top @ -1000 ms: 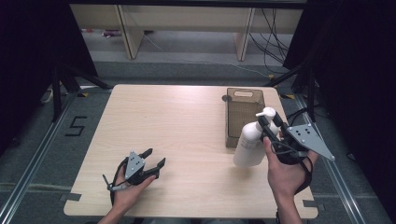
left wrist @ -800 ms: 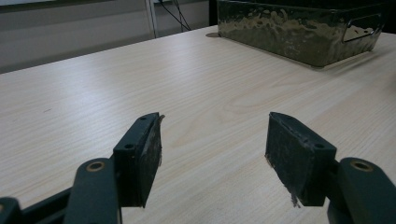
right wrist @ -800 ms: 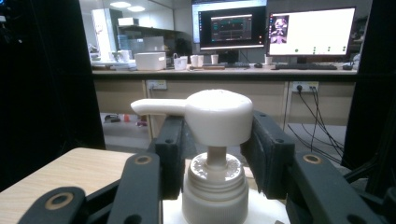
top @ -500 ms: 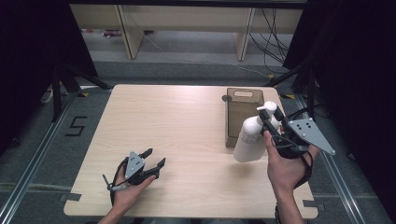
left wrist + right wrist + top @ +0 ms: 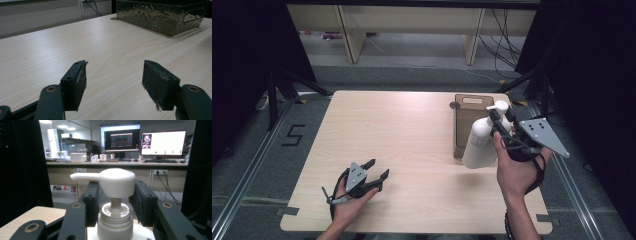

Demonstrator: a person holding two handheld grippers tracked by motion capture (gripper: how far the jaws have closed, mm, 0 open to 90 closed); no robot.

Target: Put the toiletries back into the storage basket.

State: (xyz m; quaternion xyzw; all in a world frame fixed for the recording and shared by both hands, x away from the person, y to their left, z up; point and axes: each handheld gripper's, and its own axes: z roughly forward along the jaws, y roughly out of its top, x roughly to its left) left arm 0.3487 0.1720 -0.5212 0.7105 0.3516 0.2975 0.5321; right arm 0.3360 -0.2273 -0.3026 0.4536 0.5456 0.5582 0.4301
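A white pump bottle leans at the right of the table, its base just in front of a brown box. My right gripper is shut on the bottle's upper part, below the pump head, with a black finger pressed on each side. I cannot tell whether the base touches the table. At the front left my left gripper rests on the tabletop in a hand. It is open, and between its pads I see bare wood.
The brown box has a handle cut-out and lies at the back right of the light wooden table. Dark curtains flank the table, metal rails run along both sides, and shelving and cables lie beyond the far edge.
My right gripper has shifted the bottle slightly up and towards the box. The left gripper has stayed where it was.
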